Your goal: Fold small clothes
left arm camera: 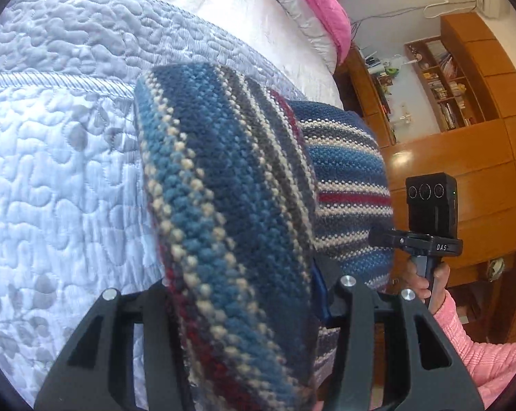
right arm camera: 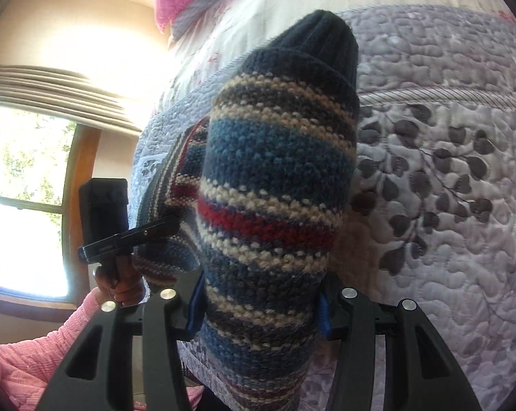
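Both hand-held grippers, left (left arm camera: 244, 308) and right (right arm camera: 258, 308), pinch the striped knit sweater (left arm camera: 230, 185) above the bed (left arm camera: 59, 144); soft, thick and floppy, it seems best held at its edges.

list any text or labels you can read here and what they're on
"DAS": white letters on the black mount of the right gripper, seen from the left wrist view.
Book spines on the shelf: too small and blurred to read.
Sweater, quilt: no text visible.
Right wrist view: nothing readable.
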`<state>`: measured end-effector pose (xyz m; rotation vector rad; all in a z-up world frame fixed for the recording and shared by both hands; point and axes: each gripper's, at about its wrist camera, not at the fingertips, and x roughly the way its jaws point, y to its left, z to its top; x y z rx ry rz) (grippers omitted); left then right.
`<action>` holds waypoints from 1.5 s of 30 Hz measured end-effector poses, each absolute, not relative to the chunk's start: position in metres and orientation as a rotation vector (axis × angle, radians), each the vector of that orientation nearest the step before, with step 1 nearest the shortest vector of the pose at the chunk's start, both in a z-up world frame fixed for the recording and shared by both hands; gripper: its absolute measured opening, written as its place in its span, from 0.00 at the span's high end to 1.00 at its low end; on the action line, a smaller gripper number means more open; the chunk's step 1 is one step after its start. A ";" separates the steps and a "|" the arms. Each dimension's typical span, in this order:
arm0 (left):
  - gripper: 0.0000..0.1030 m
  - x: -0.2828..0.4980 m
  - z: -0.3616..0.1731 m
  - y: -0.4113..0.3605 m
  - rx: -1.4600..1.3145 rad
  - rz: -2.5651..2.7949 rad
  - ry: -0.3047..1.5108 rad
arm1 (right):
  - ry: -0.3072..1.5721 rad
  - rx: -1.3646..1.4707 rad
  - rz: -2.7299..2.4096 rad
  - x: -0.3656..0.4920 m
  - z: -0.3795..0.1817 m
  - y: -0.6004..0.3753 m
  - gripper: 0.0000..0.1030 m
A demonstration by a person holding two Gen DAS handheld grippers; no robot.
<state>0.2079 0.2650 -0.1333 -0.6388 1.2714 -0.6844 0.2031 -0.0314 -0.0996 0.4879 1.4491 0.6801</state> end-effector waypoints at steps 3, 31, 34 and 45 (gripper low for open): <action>0.58 0.214 -0.157 0.253 -0.611 -0.631 1.297 | 1.506 0.495 0.622 0.216 -0.135 -0.054 0.51; 0.35 0.103 -0.162 0.252 -0.350 -0.328 1.400 | 1.562 0.487 0.564 0.098 -0.170 -0.058 0.68; 0.39 0.101 -0.157 0.257 -0.377 -0.331 1.400 | 1.535 0.543 0.597 0.097 -0.155 -0.065 0.77; 0.32 0.088 -0.170 0.235 -0.324 -0.312 1.426 | 1.600 0.465 0.494 0.104 -0.174 -0.054 0.77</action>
